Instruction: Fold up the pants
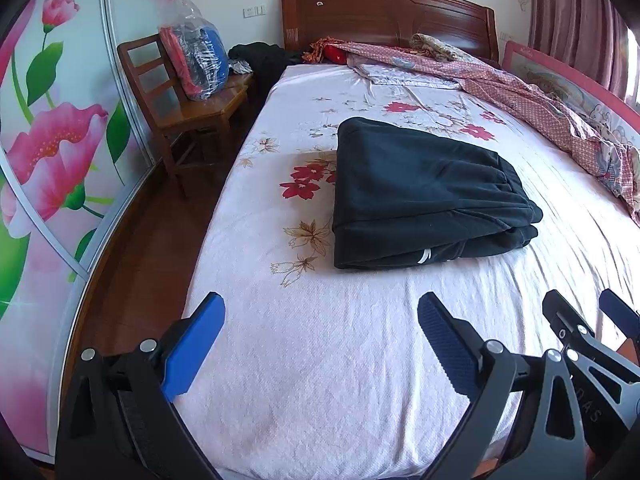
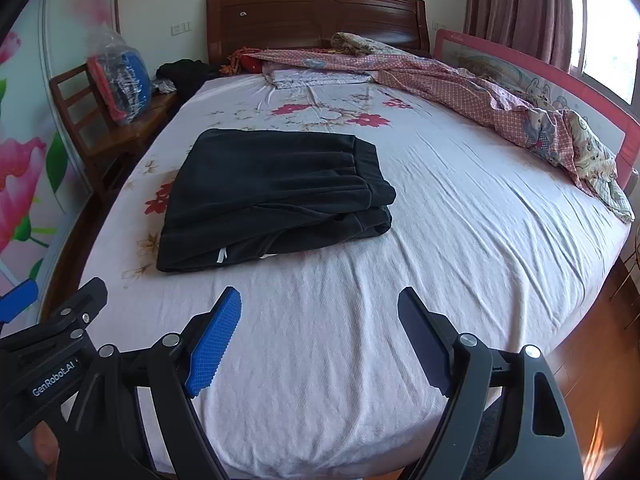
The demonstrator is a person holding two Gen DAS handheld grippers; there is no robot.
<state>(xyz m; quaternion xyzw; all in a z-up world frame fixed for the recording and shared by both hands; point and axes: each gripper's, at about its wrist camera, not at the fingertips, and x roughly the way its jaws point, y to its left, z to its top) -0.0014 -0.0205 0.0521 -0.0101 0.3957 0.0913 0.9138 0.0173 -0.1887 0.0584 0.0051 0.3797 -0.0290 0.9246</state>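
On the bed (image 2: 460, 208), the black pants (image 2: 272, 196) lie in a neat folded pile, nearer the chair (image 1: 176, 100) side. Your left gripper (image 1: 320, 344) and right gripper (image 2: 320, 332) both hang wide open above the sheet, holding nothing and well apart from the pants. The folding looks done to me. You may only need to pat the messy right edge flat.

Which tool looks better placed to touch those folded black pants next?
Probably left, marginally. From the left tool the folded black pants lie almost straight ahead; from the right tool they sit off to its left. Both are open and apart from the cloth.
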